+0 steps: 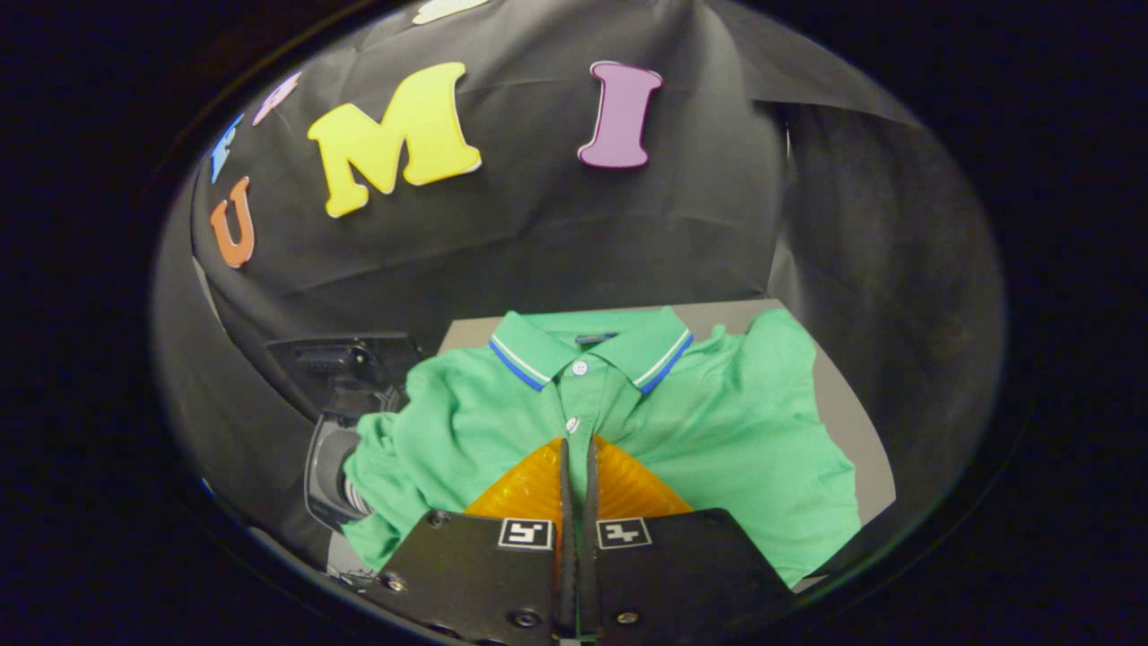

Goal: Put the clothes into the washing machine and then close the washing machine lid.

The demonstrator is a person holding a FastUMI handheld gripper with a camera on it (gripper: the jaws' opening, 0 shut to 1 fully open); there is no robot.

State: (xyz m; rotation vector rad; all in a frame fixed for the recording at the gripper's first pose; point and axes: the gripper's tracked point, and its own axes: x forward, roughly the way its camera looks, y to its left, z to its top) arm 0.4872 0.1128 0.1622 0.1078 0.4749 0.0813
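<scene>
Gripper (578, 449) level, fingers (538, 489) nearly closed together

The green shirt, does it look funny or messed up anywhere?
A bit. The green shirt lies rumpled on the grey table, and one sleeve hangs off the table's edge over the dark washing machine beside it. The gripper has its fingers nearly together, pinching a thin fold of the button strip. No tears or stains show.

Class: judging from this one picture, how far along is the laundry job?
Early stage. Done: nothing, since the green polo shirt lies on the grey table. In hand: the tongs look pinched on its button placket. Left: carry it to the washing machine beside the table, then close the lid.
</scene>
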